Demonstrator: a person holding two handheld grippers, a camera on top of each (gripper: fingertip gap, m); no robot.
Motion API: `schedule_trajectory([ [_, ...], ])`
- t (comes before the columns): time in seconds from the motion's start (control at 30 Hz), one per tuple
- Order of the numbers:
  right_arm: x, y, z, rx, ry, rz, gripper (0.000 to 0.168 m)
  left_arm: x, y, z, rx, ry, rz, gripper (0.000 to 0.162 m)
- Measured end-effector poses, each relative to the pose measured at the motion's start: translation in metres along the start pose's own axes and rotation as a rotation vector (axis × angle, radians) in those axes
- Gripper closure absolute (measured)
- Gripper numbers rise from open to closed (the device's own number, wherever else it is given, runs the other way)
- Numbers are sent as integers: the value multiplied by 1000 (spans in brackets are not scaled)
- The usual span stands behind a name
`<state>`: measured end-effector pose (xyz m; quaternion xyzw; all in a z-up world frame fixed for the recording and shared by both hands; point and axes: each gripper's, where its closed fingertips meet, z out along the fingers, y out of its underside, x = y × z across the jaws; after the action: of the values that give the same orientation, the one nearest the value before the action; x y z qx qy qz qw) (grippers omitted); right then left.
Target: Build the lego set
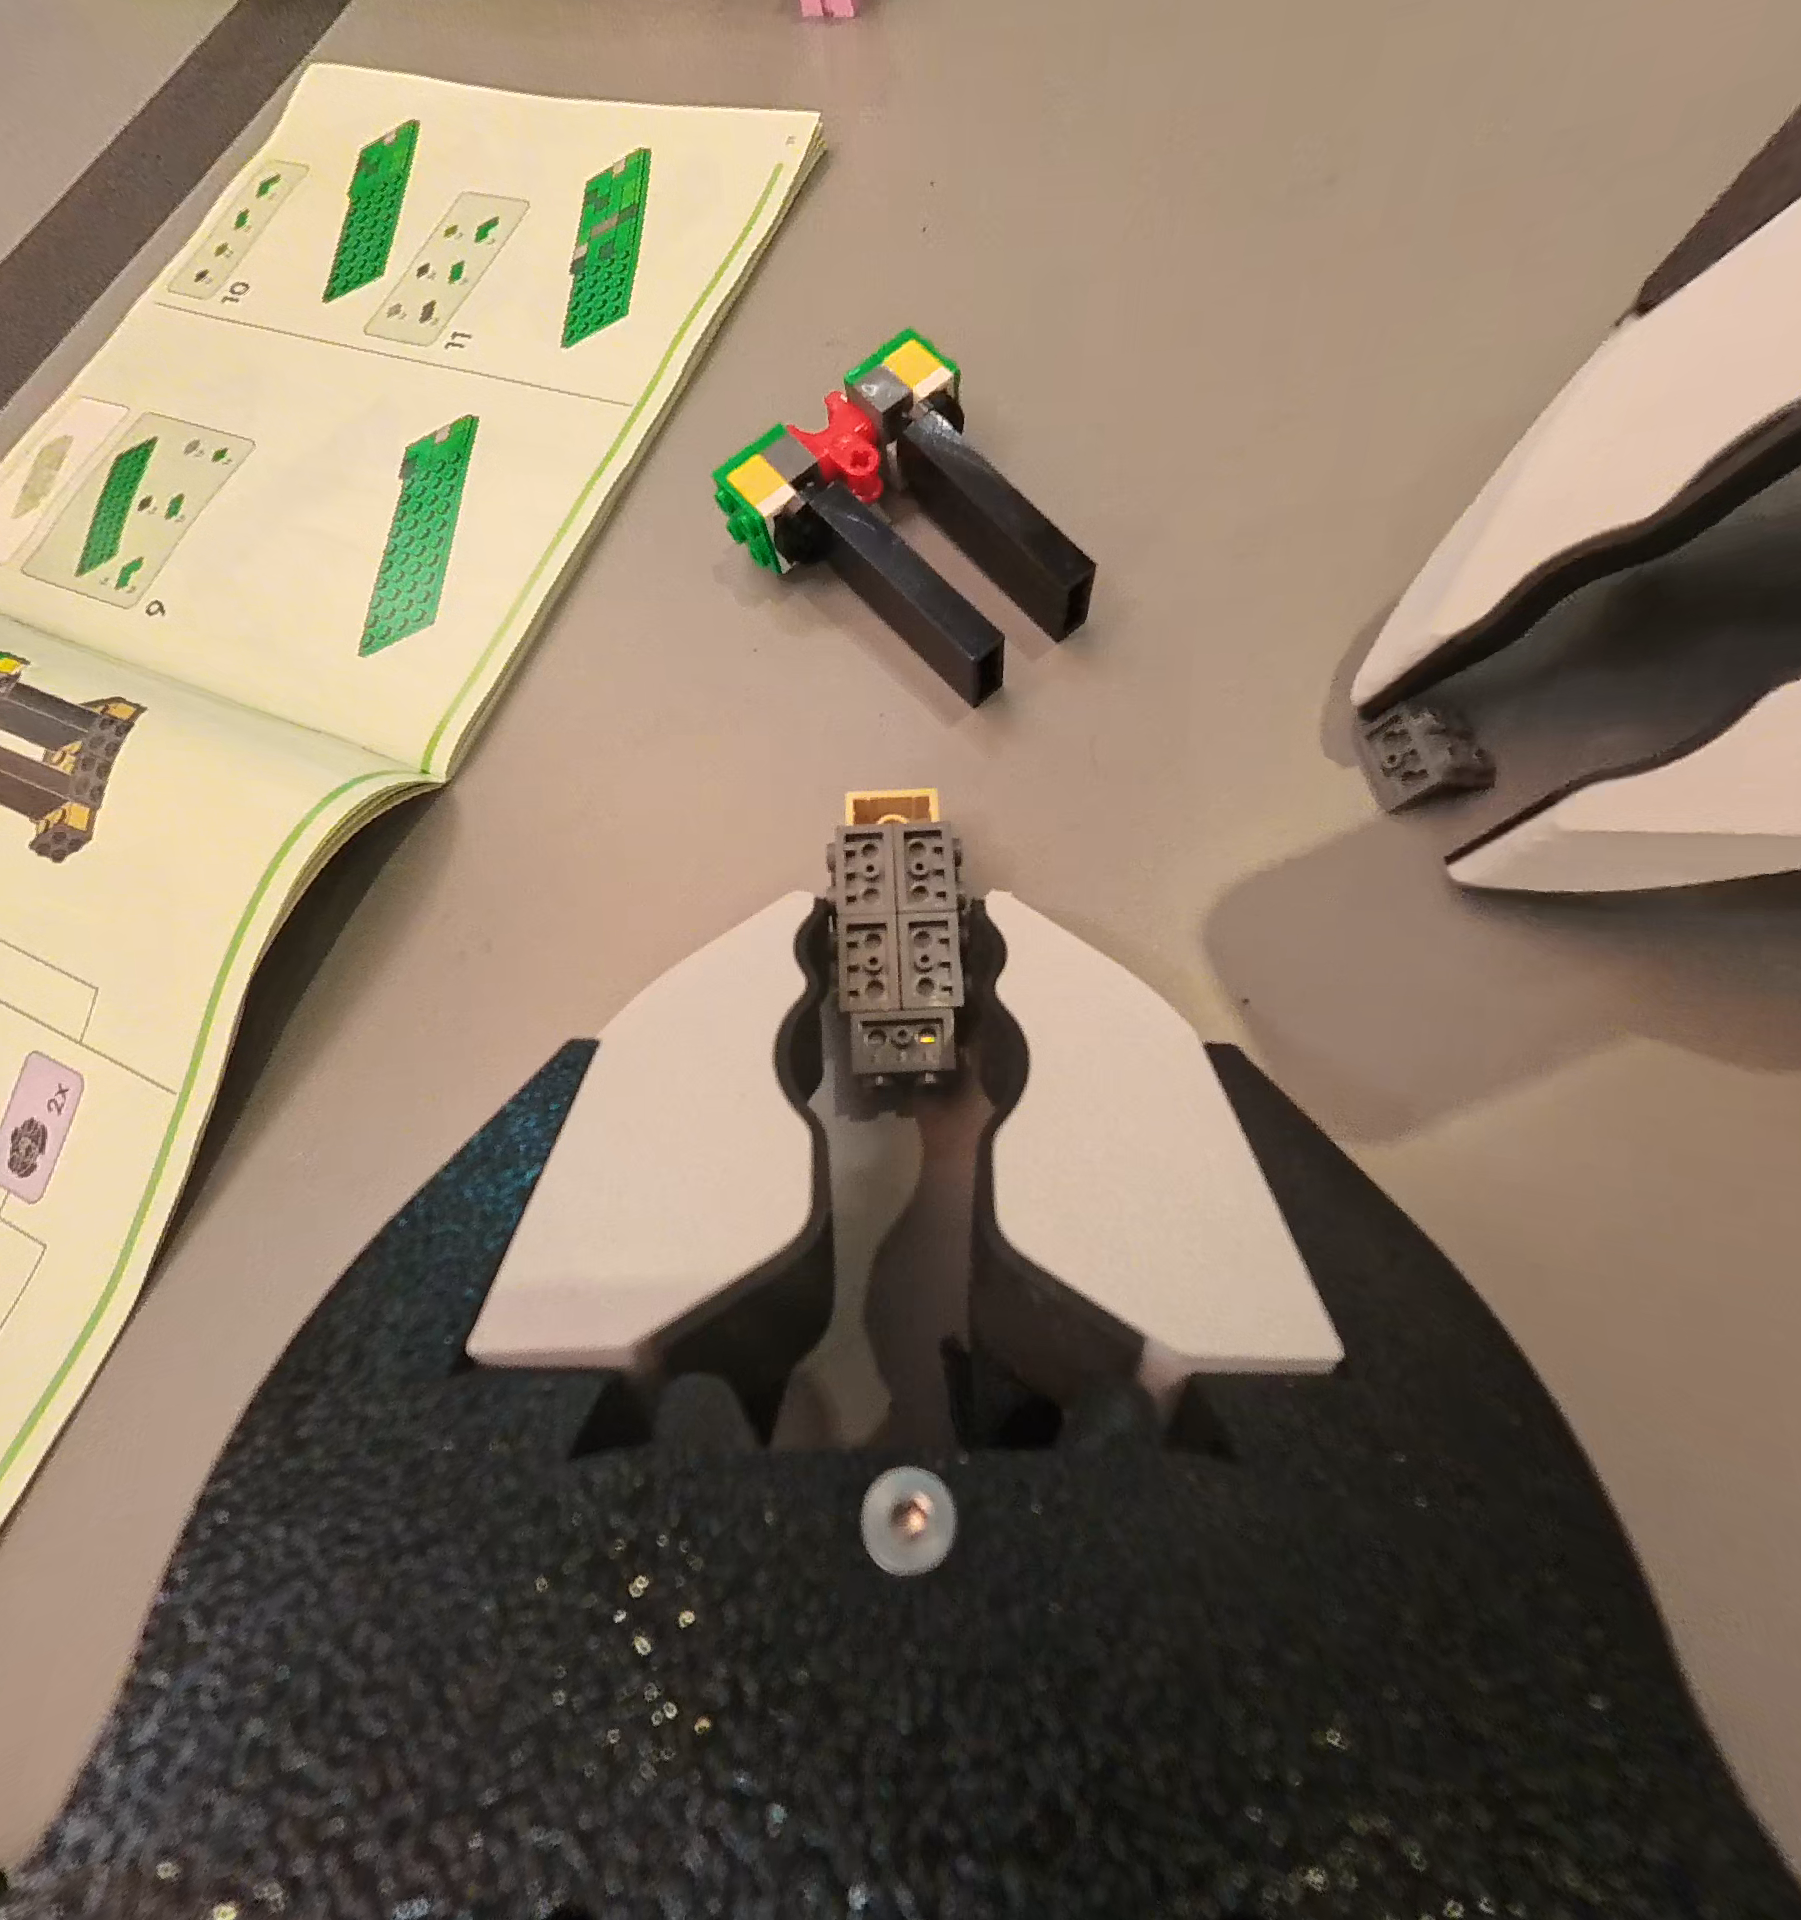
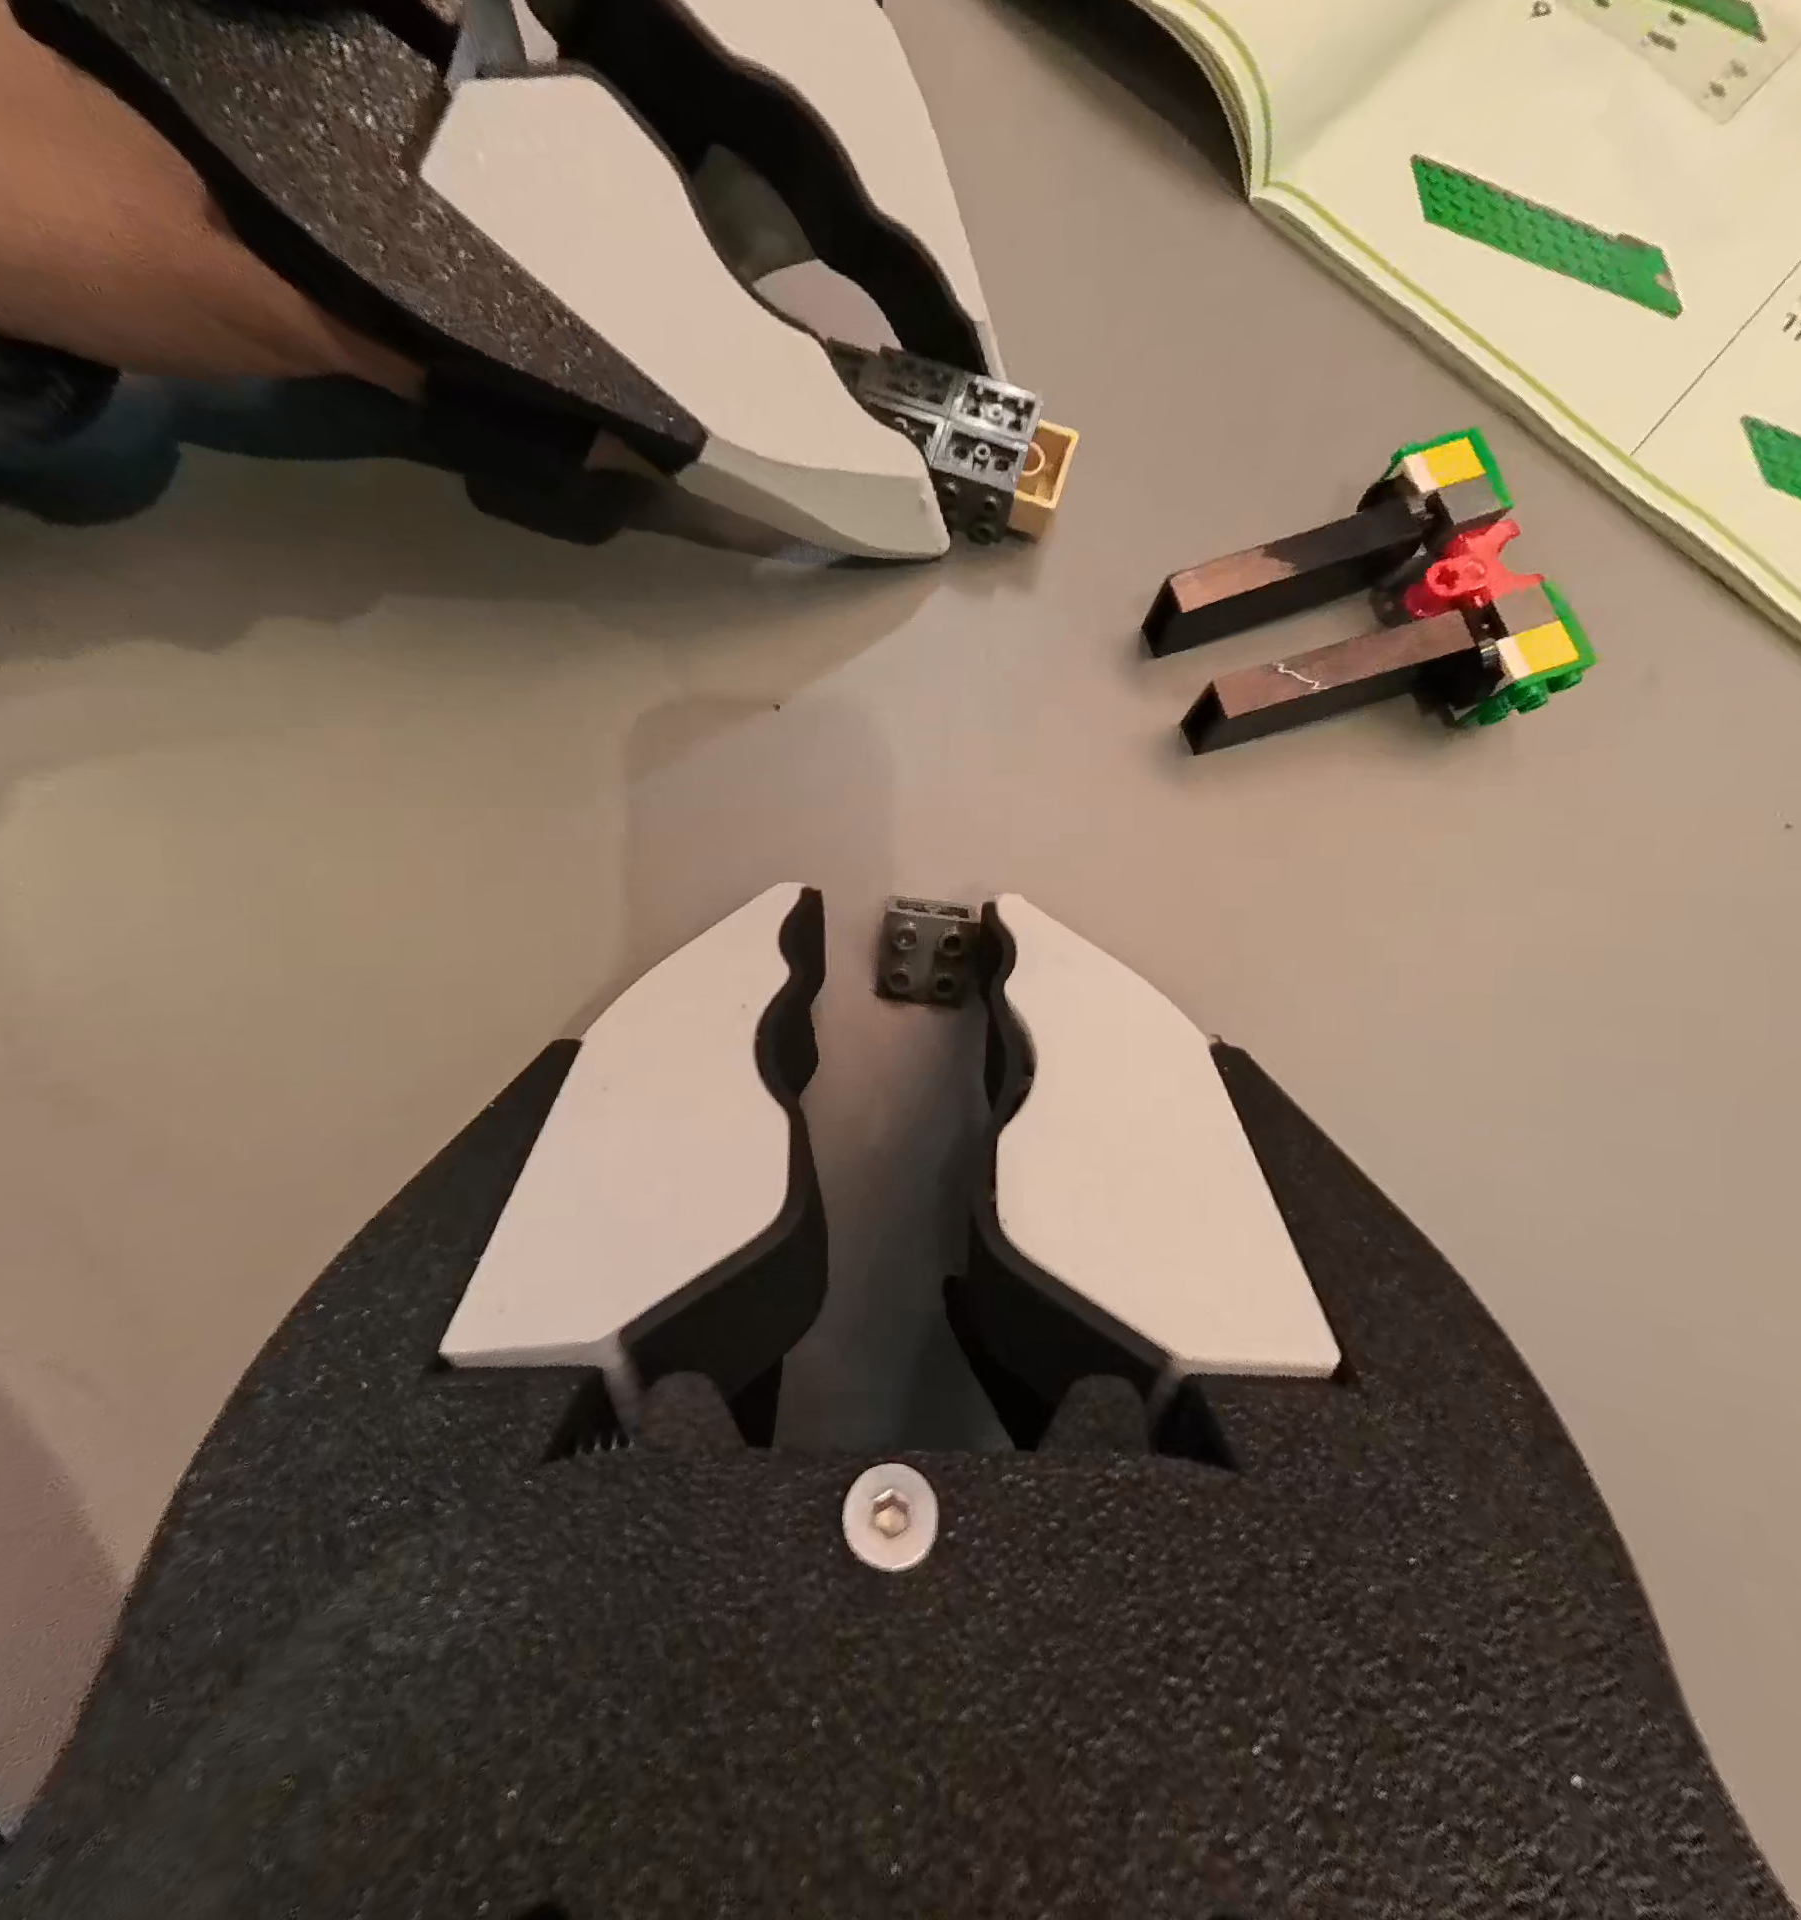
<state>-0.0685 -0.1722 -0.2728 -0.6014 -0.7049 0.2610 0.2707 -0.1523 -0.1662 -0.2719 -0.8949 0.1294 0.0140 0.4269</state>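
Note:
My left gripper [image 1: 898, 906] is shut on a dark grey brick assembly [image 1: 898, 935] with a tan brick [image 1: 891, 807] at its far end. It holds it just above the grey table and also shows in the right wrist view [image 2: 963, 457]. My right gripper [image 2: 898, 902] is open, its jaws straddling a small dark grey 2x2 piece [image 2: 927, 951] on the table. The piece lies close to the right finger, with a gap on the left. A sub-assembly [image 1: 875, 499] of two long black beams, a red connector and green-yellow ends lies beyond, apart from both grippers.
An open instruction booklet [image 1: 356, 416] lies at the left, also seen at the upper right of the right wrist view [image 2: 1602, 208]. A person's hand [image 2: 96, 260] holds the left gripper. A pink item [image 1: 828, 8] shows at the far table edge. My hands' fingertips stand some 9 cm from each other. The pink item [image 1: 828, 8] is about 25 cm from both grippers' fingertips.

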Motion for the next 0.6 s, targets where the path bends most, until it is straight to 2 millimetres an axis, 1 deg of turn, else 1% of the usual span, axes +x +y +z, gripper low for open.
schedule_trajectory([
  [0.13, 4, 4, -3, -15, 37, -27, 142, 0, 0, 0, 0, 1, -1, 137],
  [0.23, 4, 6, -5, -14, 20, -5, 147, 0, 0, 0, 0, -1, 1, 137],
  [0.3, 5, 8, -4, -14, 17, -3, 153, 0, 0, 0, 0, -1, 1, 137],
  [0.4, 7, 9, -4, -14, 13, -8, 153, 0, 0, 0, 1, -4, 2, 136],
  [0.53, 9, 9, -6, 1, 6, -26, 153, -6, 1, -2, 3, -33, -22, 118],
  [0.6, 11, 8, -6, 19, 0, -40, 153, -4, 3, -3, 1, -4, -33, 118],
])
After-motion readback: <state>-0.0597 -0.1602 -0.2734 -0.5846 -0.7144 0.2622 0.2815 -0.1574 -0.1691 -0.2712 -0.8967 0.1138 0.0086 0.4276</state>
